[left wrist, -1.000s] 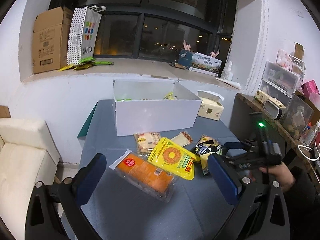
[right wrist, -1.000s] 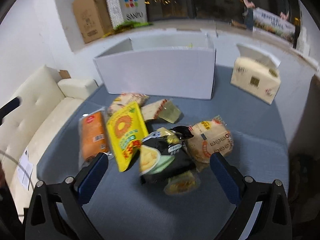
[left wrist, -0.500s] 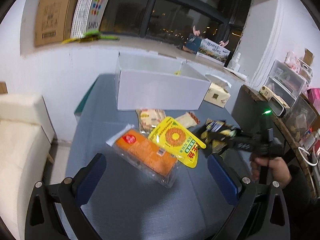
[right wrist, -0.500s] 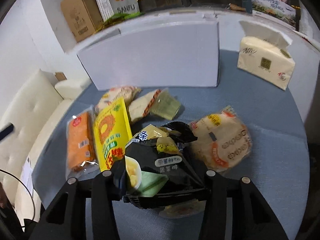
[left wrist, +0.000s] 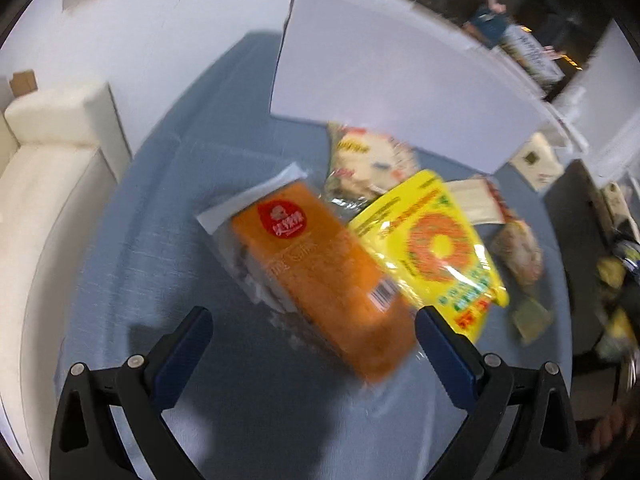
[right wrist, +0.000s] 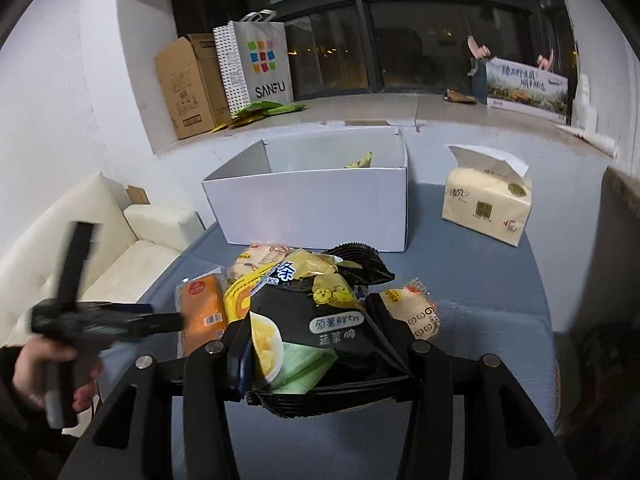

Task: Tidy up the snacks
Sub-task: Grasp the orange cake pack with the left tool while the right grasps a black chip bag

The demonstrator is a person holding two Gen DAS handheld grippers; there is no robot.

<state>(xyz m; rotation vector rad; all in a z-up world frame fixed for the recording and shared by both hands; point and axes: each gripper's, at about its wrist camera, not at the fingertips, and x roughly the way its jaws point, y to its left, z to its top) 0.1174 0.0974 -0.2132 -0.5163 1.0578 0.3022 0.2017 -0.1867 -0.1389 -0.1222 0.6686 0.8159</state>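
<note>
My right gripper (right wrist: 308, 344) is shut on a black chip bag (right wrist: 316, 328) and holds it above the blue table (right wrist: 480, 276), in front of the open white box (right wrist: 316, 204). My left gripper (left wrist: 312, 340) is open, its fingers either side of the near end of an orange snack pack (left wrist: 320, 268). A yellow sunflower-seed bag (left wrist: 432, 248) lies just right of the orange pack. A pale biscuit pack (left wrist: 368, 160) lies behind them. A round cracker pack (right wrist: 416, 312) lies right of the chip bag. The left gripper also shows in the right wrist view (right wrist: 160, 320).
A tissue pack (right wrist: 488, 208) stands right of the box. A cream sofa (right wrist: 80, 248) is left of the table. A cardboard box (right wrist: 188, 84) and a SANFU paper bag (right wrist: 256, 64) stand on the window ledge. The white box holds a few snacks.
My right gripper has shut on the black chip bag and lifted it off the table. My left gripper has moved down and forward over the orange pack.
</note>
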